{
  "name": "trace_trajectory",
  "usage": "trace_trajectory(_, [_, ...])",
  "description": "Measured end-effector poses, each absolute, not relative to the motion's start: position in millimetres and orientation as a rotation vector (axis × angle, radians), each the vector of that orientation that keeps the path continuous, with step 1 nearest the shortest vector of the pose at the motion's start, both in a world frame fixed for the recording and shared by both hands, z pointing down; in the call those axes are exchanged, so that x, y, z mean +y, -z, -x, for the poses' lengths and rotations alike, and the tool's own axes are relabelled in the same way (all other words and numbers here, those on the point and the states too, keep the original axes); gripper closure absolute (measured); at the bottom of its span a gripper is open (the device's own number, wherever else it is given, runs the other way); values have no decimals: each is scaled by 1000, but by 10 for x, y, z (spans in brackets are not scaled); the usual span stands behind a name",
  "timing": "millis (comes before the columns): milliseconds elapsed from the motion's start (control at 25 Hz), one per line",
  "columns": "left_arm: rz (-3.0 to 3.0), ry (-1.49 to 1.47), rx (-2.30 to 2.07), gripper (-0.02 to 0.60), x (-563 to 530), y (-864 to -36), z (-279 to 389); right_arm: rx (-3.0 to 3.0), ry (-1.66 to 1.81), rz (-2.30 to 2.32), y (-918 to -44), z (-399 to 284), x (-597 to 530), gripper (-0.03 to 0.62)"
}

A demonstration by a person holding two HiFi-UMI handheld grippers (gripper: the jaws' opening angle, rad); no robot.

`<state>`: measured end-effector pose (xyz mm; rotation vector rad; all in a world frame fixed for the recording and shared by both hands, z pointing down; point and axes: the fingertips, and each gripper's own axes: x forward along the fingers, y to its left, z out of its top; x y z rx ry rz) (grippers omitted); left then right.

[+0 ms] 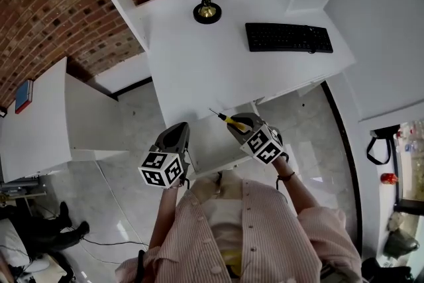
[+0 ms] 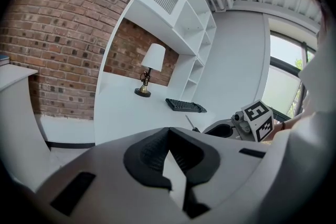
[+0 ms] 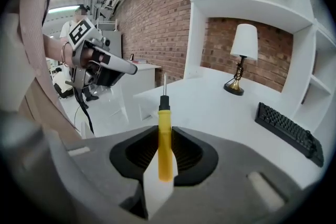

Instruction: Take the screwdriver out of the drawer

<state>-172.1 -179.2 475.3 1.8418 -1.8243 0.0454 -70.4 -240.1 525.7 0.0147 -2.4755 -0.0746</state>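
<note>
We see the right gripper (image 3: 164, 150) clamped on the yellow handle of the screwdriver (image 3: 165, 128). The tool's long axis runs straight along the gripper's own line, so the handle's butt sits back between the pads while the black collar and bare metal shaft stick out ahead of the jaw tips. In the head view the shaft points up and to the left, toward the near edge of the white desk (image 1: 199, 56) (the tool is in the air, touching only the jaws), and the left gripper (image 2: 168, 150), just beside it, has its jaws together on nothing.
</note>
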Motion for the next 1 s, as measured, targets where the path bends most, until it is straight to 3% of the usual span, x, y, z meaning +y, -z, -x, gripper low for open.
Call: trace_trajectory(1000, [-1984,6,-1997,583,-1859,-3938,1872,-2914,-419,-560,-4165,493,-2908,513])
